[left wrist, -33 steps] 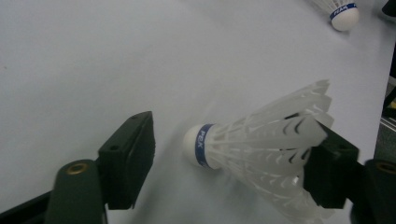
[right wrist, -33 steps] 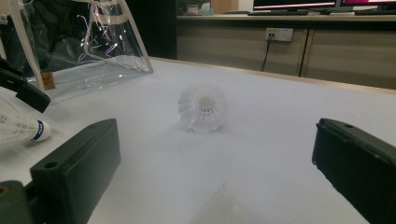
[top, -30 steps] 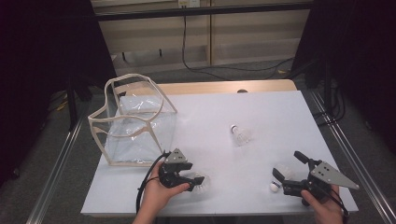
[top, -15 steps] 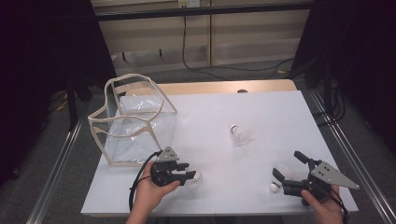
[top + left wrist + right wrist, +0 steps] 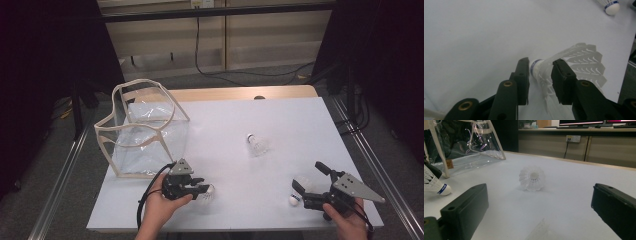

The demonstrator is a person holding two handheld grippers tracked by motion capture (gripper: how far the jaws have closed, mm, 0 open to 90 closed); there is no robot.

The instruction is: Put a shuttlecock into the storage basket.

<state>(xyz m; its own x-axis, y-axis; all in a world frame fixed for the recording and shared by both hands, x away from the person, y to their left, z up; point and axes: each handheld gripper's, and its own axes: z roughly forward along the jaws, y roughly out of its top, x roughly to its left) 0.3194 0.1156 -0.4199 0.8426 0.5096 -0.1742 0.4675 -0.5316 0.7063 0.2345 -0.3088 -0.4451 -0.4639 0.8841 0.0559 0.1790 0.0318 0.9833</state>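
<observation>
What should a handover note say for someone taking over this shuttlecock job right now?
Left gripper: jaws have just been closing, now pinching the near shuttlecock, which is on the table.
Right gripper: open, holding nothing; the right shuttlecock lies at its jaws.
Middle shuttlecock: loose at mid-table.
Clear bag: stands open at the table's left; no shuttlecock seen inside.
Left to do, probably: lift each shuttlecock into the bag.
</observation>
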